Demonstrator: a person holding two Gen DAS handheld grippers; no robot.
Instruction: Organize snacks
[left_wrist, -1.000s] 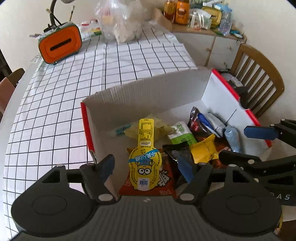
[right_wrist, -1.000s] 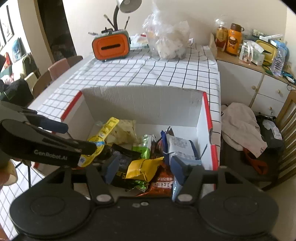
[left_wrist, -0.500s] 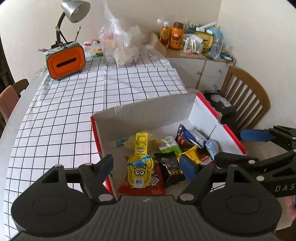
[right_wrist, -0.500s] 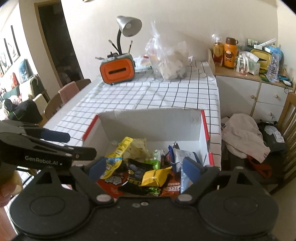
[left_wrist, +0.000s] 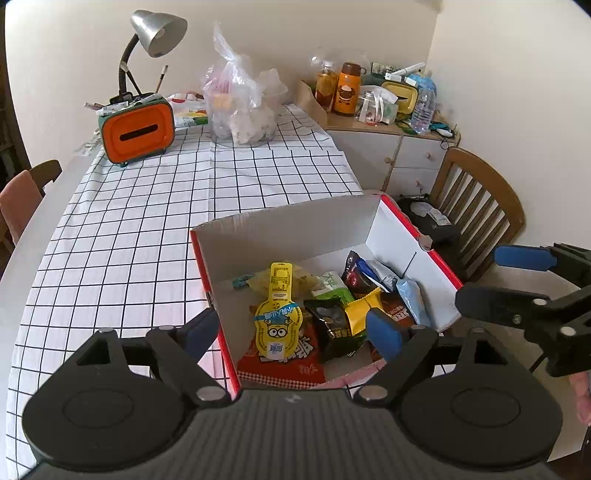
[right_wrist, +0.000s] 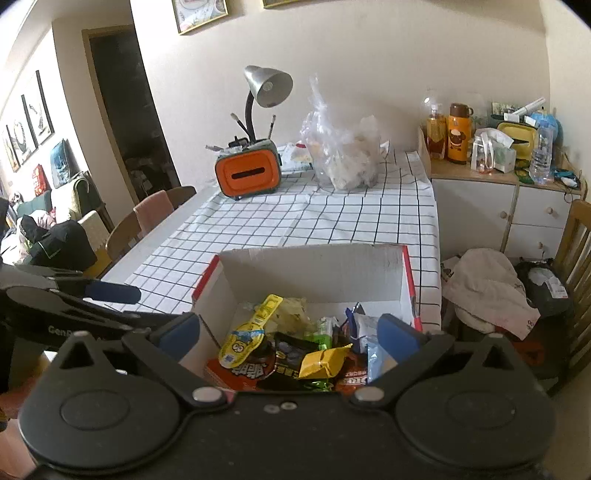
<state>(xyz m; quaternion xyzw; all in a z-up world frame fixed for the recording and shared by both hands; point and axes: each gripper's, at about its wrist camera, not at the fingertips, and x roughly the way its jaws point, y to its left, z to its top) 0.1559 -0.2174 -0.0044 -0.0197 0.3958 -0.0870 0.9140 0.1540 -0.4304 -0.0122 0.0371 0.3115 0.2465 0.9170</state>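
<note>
Inside, crinkled foil packets (left_wrist: 360, 314) fill a cardboard box (left_wrist: 295, 229).

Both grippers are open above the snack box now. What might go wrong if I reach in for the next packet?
The box sits at the table's corner beside the wooden chair; a sideways push may tip it off. The packets overlap, so closing on the yellow minion pouch could drag the red packet too. The left gripper and right gripper hover close and may collide.
</note>
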